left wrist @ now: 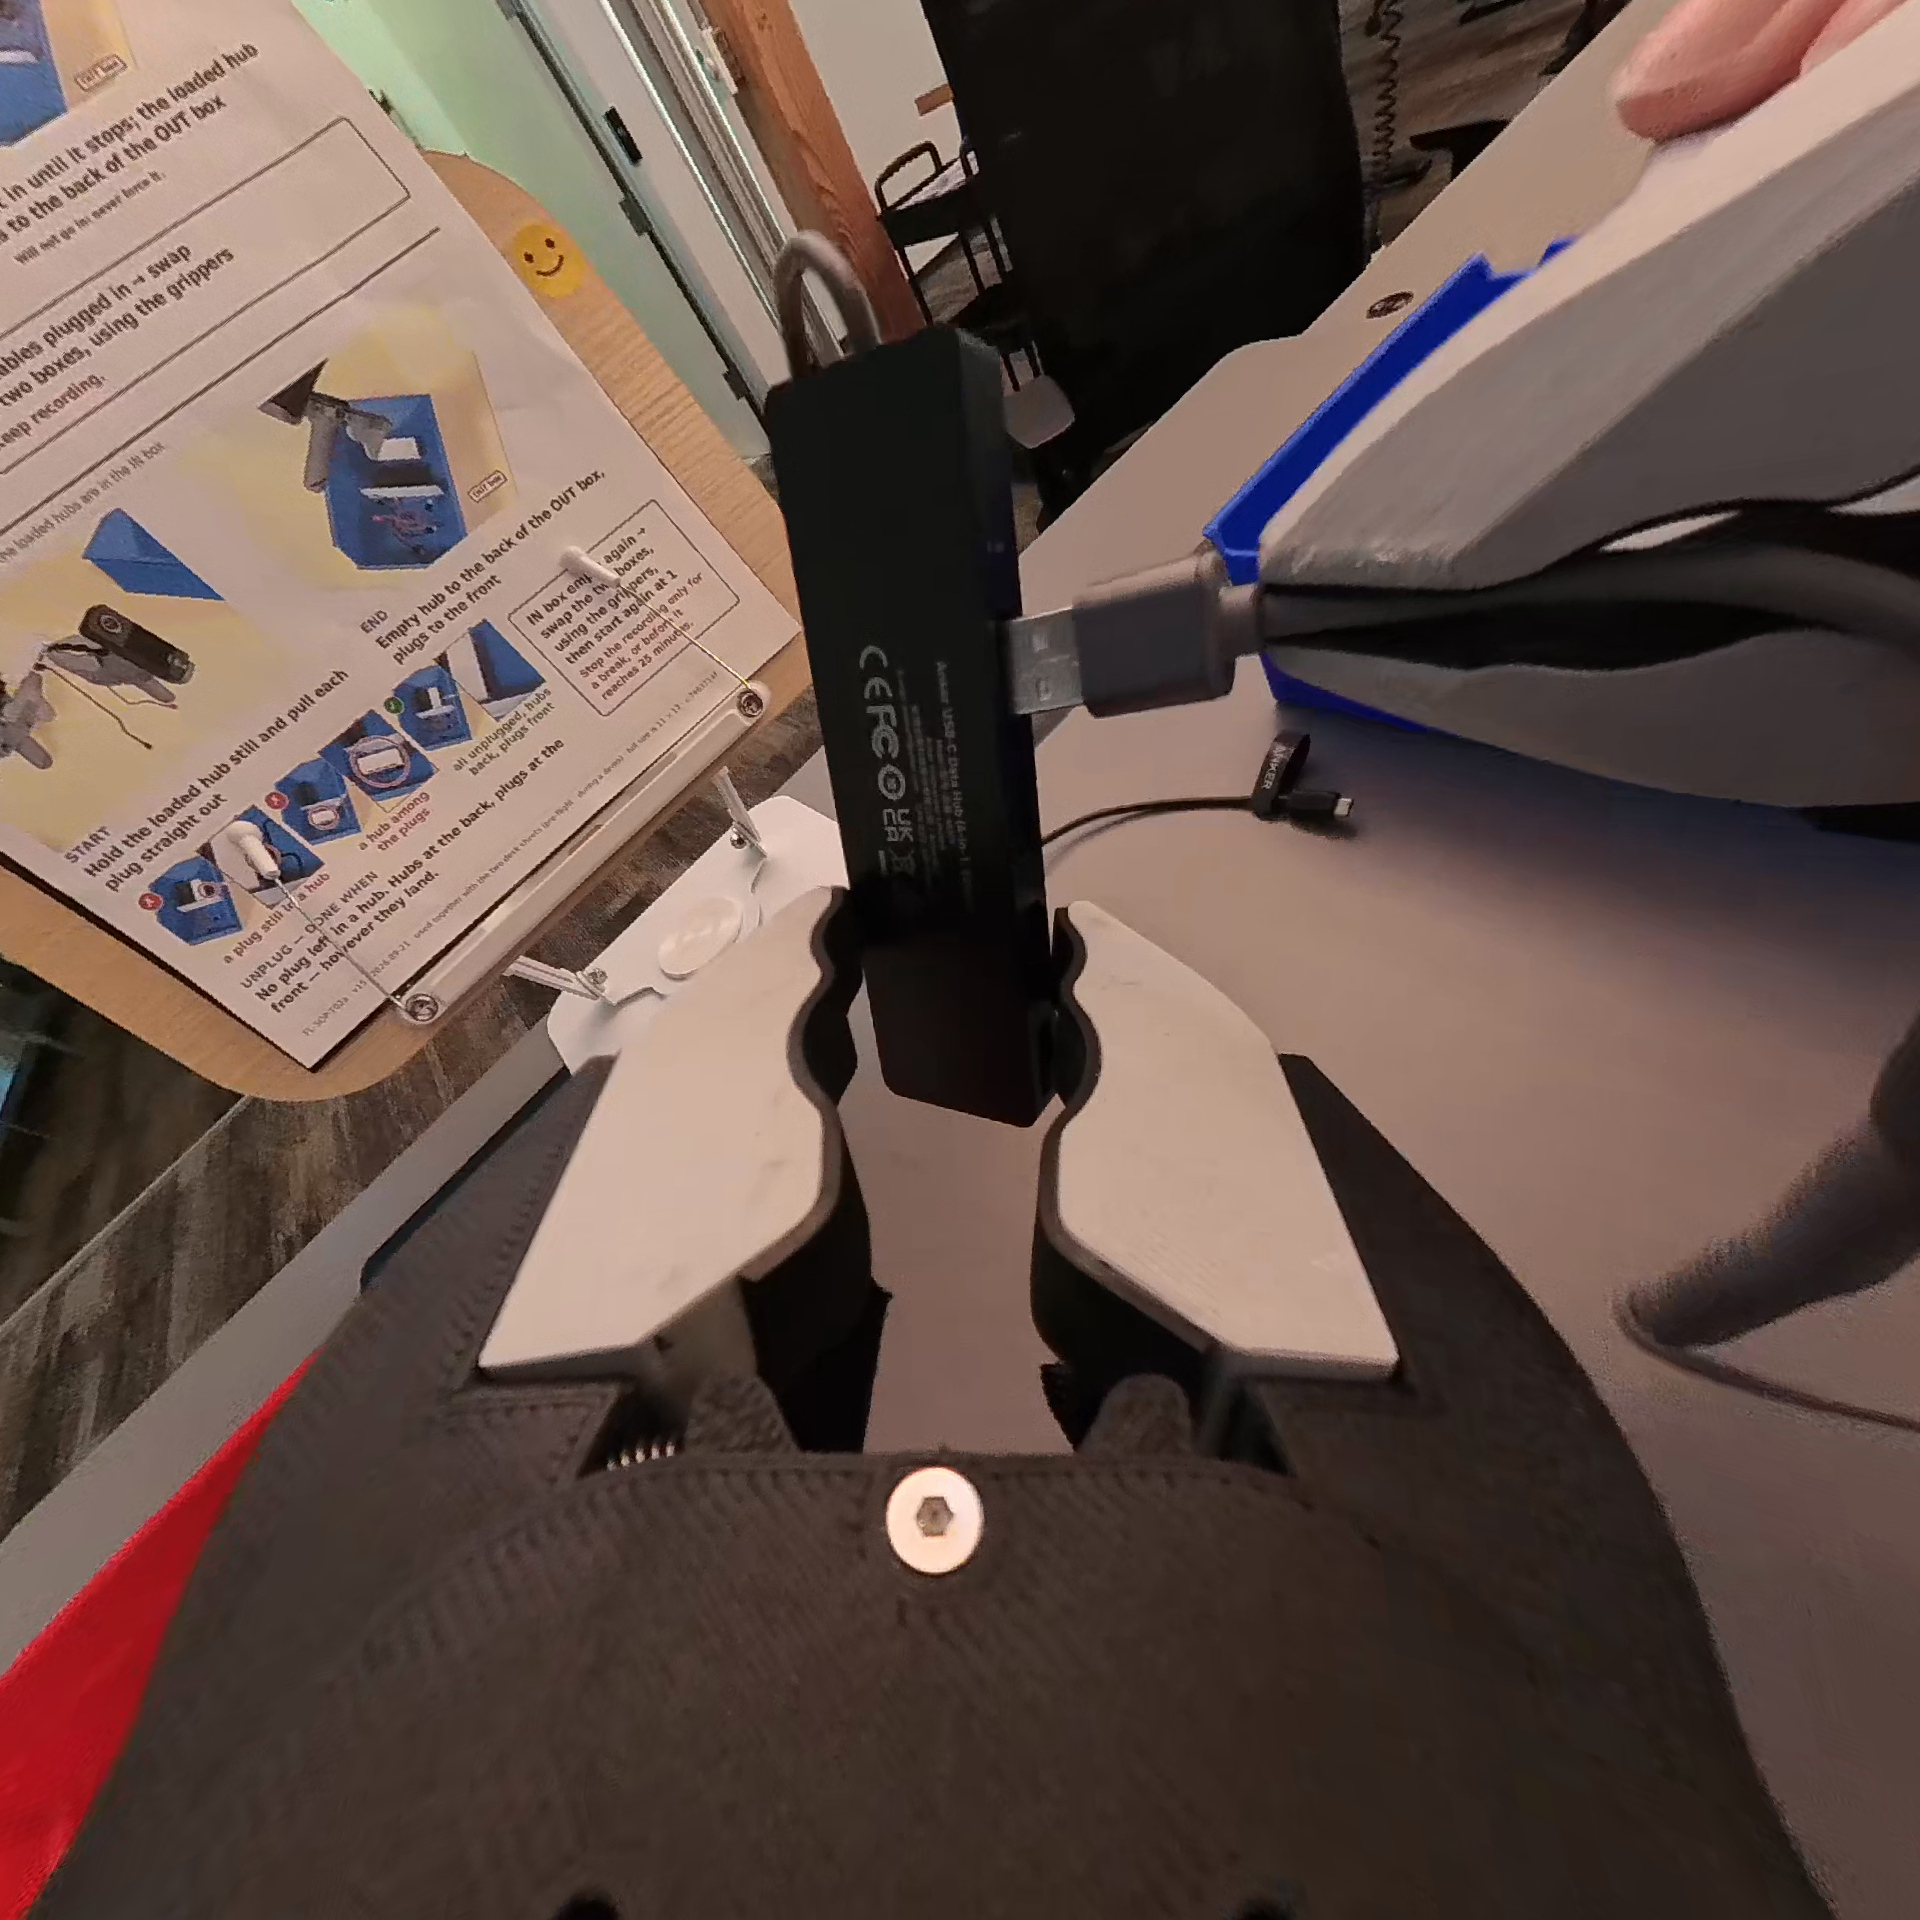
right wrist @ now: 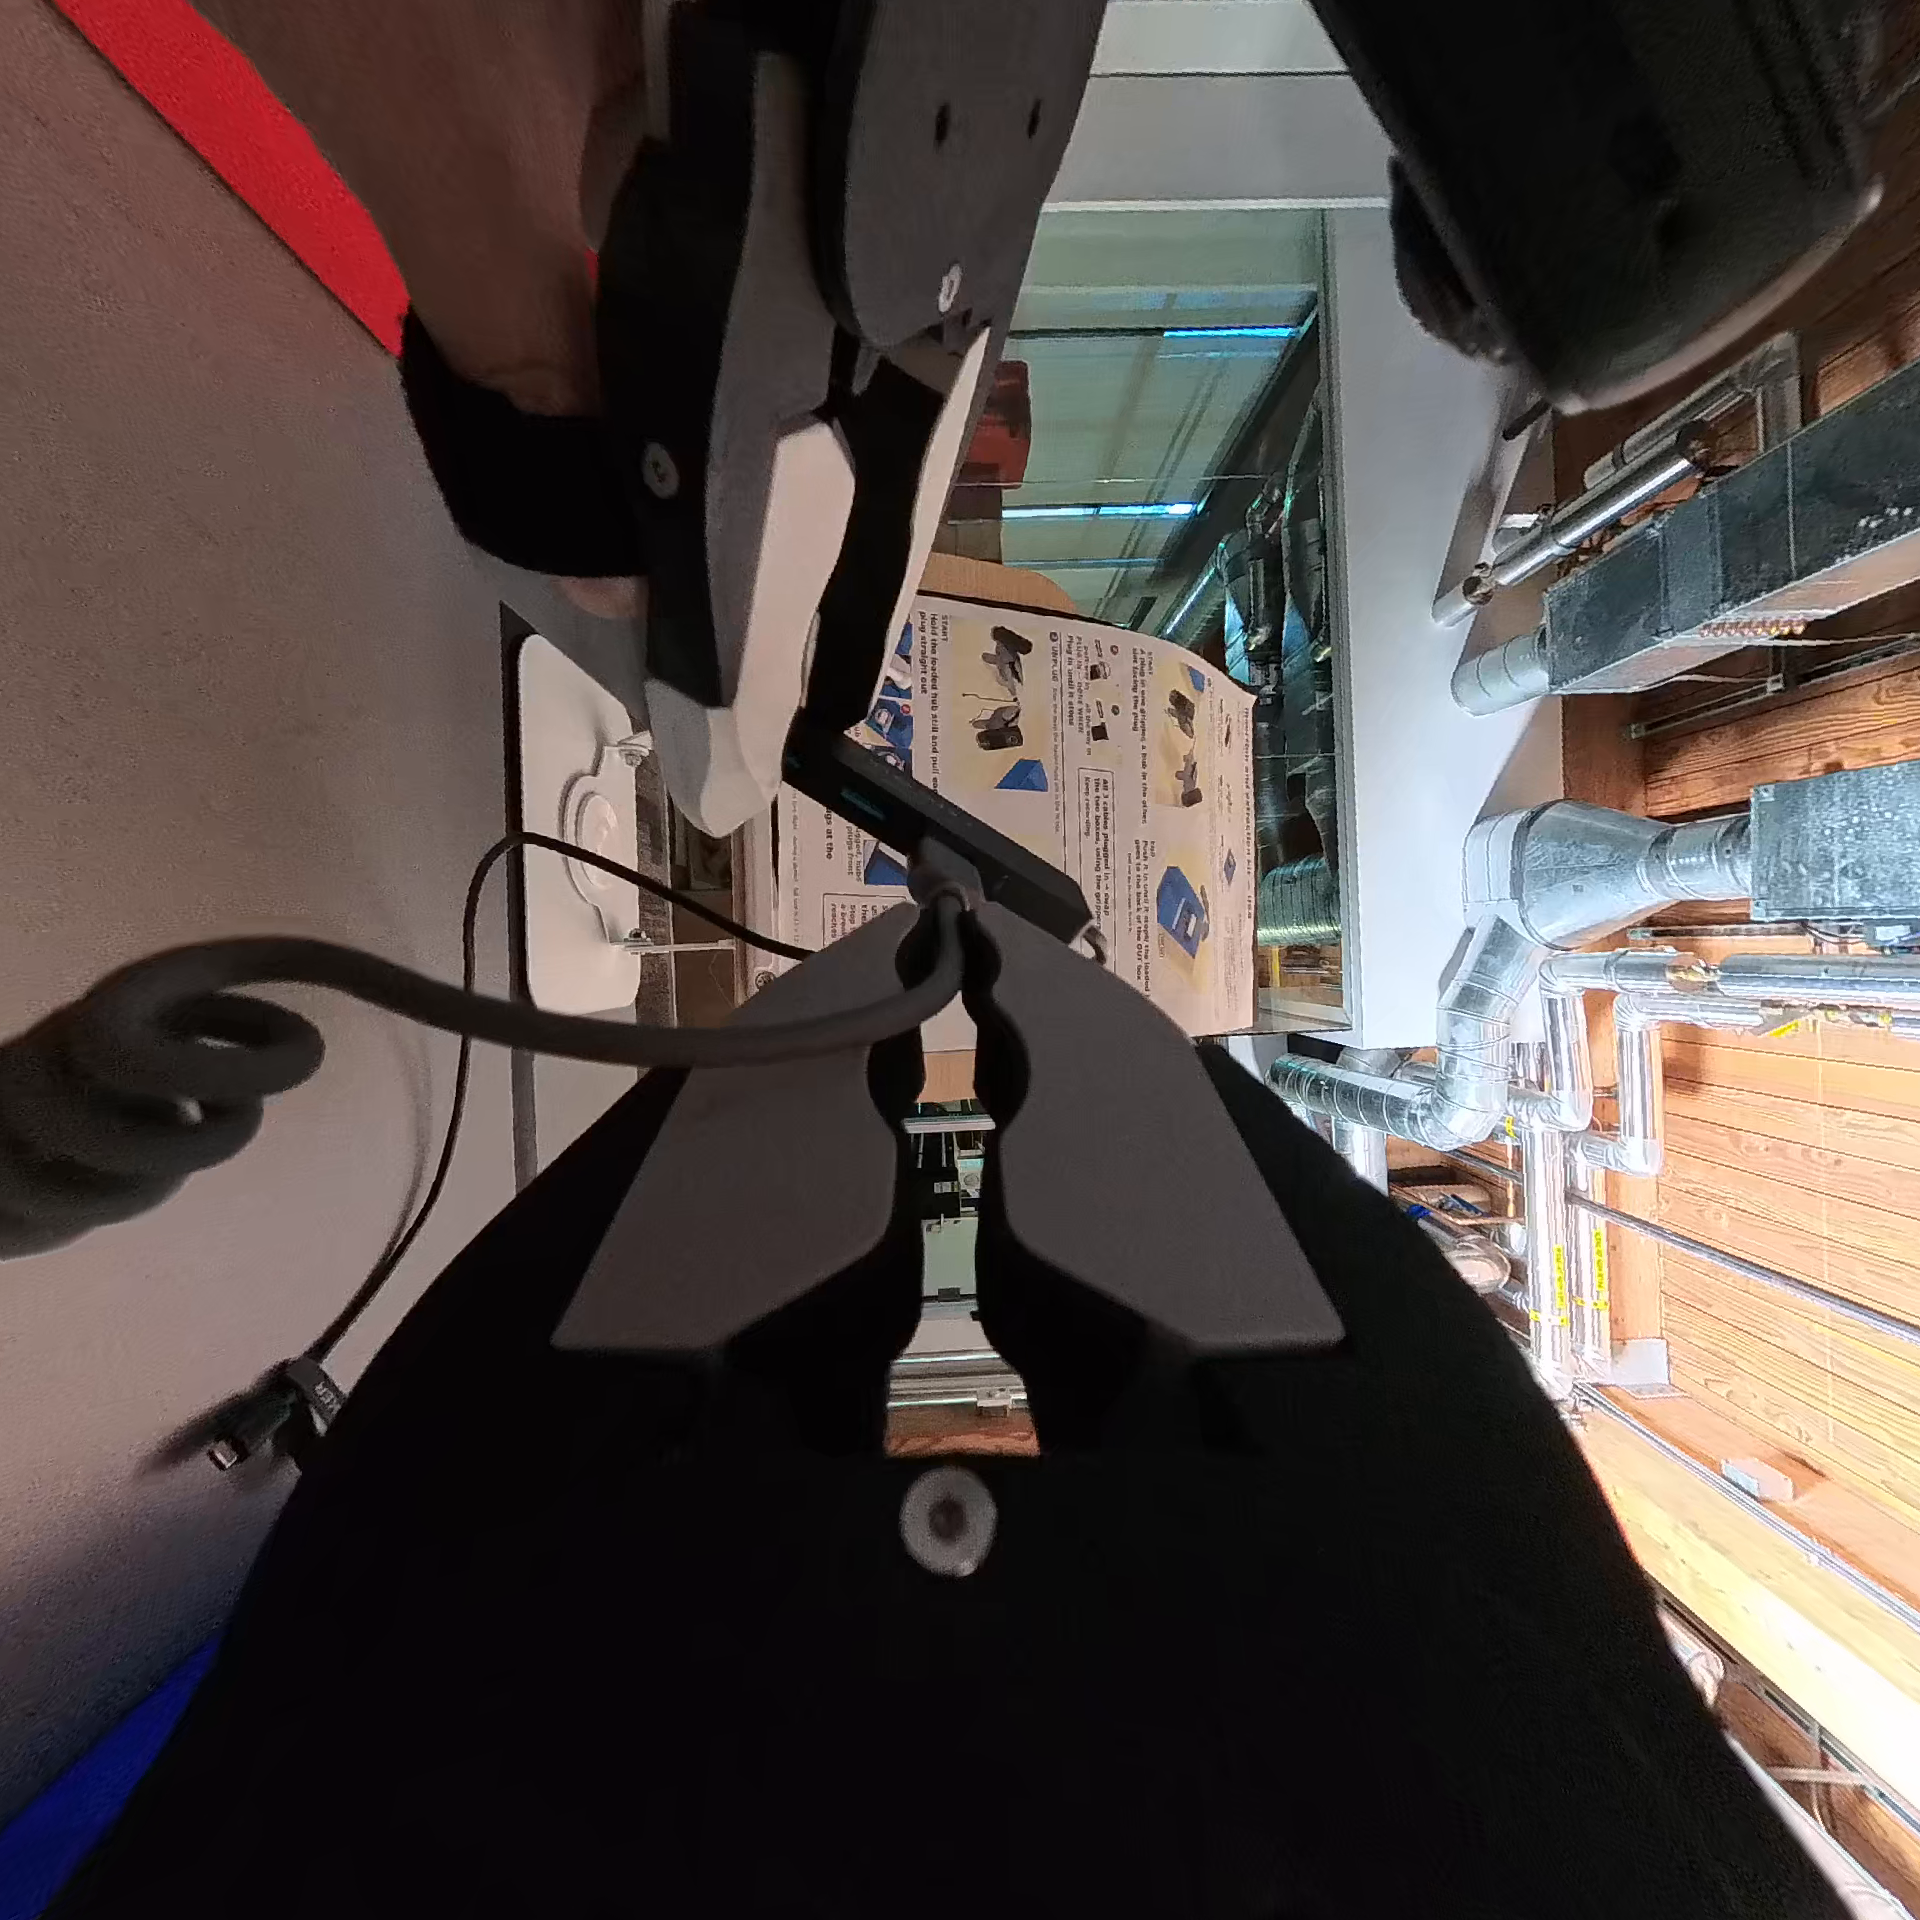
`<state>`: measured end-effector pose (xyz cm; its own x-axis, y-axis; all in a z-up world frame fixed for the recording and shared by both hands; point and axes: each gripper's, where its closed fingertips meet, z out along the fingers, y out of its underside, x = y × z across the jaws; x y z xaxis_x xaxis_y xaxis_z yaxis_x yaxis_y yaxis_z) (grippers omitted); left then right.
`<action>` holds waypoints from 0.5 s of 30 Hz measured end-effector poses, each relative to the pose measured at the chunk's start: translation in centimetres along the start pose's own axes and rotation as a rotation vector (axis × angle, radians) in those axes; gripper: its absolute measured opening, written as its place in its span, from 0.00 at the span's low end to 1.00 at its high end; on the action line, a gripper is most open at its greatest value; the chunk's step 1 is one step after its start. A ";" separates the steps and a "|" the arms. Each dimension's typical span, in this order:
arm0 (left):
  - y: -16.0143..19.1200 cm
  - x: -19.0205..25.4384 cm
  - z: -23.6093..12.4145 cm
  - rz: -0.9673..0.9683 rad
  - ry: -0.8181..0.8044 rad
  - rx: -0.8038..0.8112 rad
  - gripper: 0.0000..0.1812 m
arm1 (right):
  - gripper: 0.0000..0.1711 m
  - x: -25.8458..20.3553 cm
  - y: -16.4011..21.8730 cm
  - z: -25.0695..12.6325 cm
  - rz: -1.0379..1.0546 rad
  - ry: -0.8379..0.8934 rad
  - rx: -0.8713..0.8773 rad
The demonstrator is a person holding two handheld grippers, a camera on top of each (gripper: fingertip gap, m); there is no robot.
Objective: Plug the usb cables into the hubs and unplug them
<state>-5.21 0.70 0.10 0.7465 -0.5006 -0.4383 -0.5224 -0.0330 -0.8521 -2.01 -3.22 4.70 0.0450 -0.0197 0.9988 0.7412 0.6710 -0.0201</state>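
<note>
My left gripper (left wrist: pixel 956 997) is shut on the lower end of a black USB hub (left wrist: pixel 904 623) and holds it upright above the table. My right gripper (left wrist: pixel 1262 623) comes in from the right, shut on a grey USB-A plug (left wrist: pixel 1132 655). The plug's metal tip meets the hub's right side, and most of the metal still shows. In the right wrist view my right gripper (right wrist: pixel 961 925) pinches the plug (right wrist: pixel 940 878) against the hub (right wrist: pixel 997 868), with the left gripper (right wrist: pixel 810 717) beyond. The plug's thick dark cable (right wrist: pixel 623 1023) trails left to a coil.
A printed instruction sheet (left wrist: pixel 312 520) stands on a wooden easel at the table's left edge, on a white base (left wrist: pixel 727 935). A thin black cable with a small plug (left wrist: pixel 1309 800) lies on the grey table (left wrist: pixel 1455 1039) under the right gripper. A dark cable bundle (left wrist: pixel 1787 1247) lies at right. The grippers' ends are close to 7 cm from one another.
</note>
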 end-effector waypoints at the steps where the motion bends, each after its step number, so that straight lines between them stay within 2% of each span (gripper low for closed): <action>1: -0.1 0.0 0.0 0.001 0.001 0.007 0.19 | 0.03 0.1 0.1 0.0 0.004 -0.001 0.000; 15: -1.1 -0.1 -0.8 0.009 -0.007 0.072 0.19 | 0.03 0.6 0.0 0.0 0.061 0.016 -0.012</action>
<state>-5.03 0.09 1.31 0.7447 -0.4945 -0.4482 -0.4986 0.0343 -0.8662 -1.94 -3.23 5.25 0.1006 0.0091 0.9949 0.7448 0.6623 -0.0814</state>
